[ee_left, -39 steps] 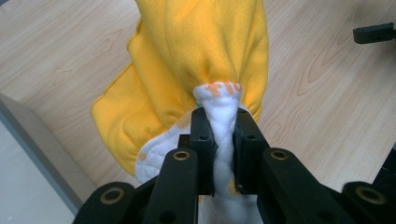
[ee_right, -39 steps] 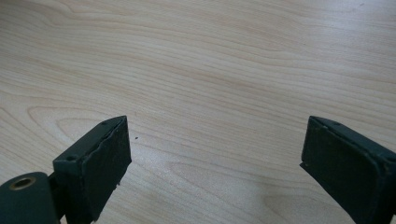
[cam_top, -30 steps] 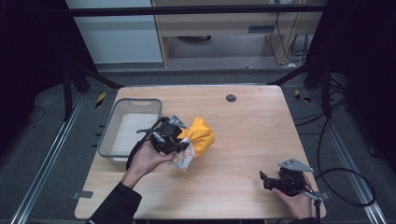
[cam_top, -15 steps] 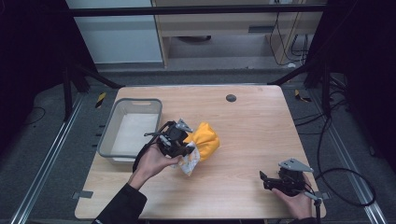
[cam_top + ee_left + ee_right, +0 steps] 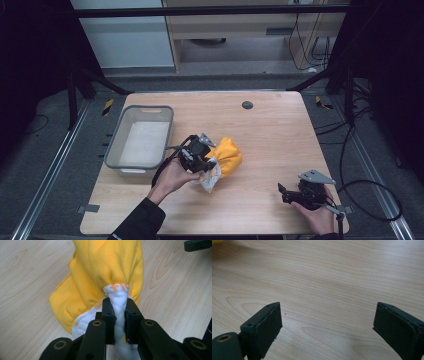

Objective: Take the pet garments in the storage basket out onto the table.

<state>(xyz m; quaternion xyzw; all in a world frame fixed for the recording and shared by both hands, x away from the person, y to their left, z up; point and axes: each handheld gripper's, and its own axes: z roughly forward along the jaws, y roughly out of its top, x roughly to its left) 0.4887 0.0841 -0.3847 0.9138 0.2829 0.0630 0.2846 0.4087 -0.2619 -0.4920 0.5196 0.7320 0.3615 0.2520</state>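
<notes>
The left claw [image 5: 209, 161] is pinching a cloth [image 5: 226, 156], yellow on the outside and white with small orange marks on the inside. In the left gripper view the two black jaws of this claw [image 5: 119, 315] press from both sides on a white bunched fold of the cloth [image 5: 107, 270], and the yellow part spreads away from them toward 12 o'clock and lies on the tabletop [image 5: 27, 272].

In the high view the cloth sits near the middle of the tabletop [image 5: 280, 130], a little toward 8 o'clock from the centre. The person's left hand [image 5: 172, 176] holds the gripper from the 7 o'clock side of the cloth. A white corner of the cloth hangs under the claw and touches the wood.

A grey plastic bin [image 5: 116, 145] stands at 9 o'clock from the cloth, near it but apart. Its bottom looks white.

The right claw [image 5: 282, 191] is spread wide. In the right gripper view its two jaws stand far apart, with bare wood [image 5: 327, 290] between them, and nothing is touching the pads [image 5: 268, 332]. In the high view the right hand [image 5: 317, 216] rests with this gripper near the tabletop's edge at 5 o'clock, well apart from the cloth.

A small dark round spot [image 5: 247, 105] is on the tabletop at 12 o'clock.
</notes>
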